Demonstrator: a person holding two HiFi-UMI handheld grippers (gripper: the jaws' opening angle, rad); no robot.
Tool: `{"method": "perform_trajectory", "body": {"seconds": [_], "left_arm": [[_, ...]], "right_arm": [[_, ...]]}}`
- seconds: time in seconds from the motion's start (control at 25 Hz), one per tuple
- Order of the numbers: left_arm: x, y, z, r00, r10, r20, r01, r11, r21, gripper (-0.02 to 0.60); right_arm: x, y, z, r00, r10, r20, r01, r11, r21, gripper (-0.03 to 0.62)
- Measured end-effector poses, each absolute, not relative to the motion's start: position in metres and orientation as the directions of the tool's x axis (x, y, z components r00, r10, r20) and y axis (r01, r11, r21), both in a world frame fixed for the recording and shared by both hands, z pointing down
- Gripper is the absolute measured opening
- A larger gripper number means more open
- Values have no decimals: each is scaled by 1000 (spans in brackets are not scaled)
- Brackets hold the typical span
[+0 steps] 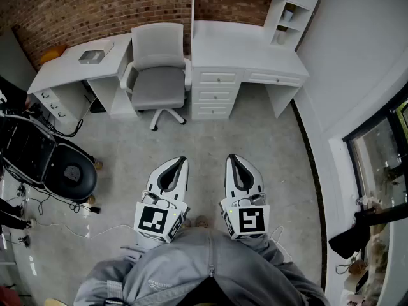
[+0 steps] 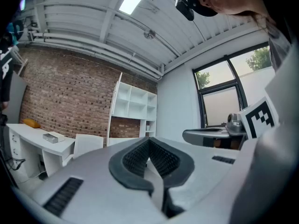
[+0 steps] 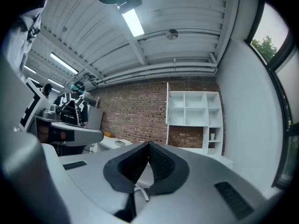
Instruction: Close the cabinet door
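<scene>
Two grippers hung level, side by side, over the floor [image 1: 210, 139]: the left hand-held gripper [image 1: 177, 164] and the right hand-held gripper [image 1: 233, 161], both pressed together on nothing. Well beyond, past a chair [image 1: 158, 75], the white cabinet [image 1: 217, 94] stood against the brick wall [image 1: 76, 11]. Its door could not be picked out.

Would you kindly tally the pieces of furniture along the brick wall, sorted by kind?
Desks: 2, left and right
Chair: 1
Shelf unit: 1
Total: 4
</scene>
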State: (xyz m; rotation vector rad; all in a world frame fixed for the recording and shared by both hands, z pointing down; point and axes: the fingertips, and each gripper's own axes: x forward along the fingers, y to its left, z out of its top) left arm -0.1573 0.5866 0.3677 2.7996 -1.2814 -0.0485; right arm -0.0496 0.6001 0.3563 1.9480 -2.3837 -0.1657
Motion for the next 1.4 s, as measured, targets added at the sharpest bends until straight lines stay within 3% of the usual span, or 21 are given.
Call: {"method": "perform_trajectory", "body": {"seconds": [0.84,1.4], "left_arm": [[-109,554,363,638,-769,-28,-768,-639,43,3],[-112,476,371,633,-773,-40,-771,-634,64,3]], "right_arm": [[-12,562,361,-264,-963,-54,-962,259,84,26],[-19,487,368,-279,-959,-44,-957,274,94,28]]}}
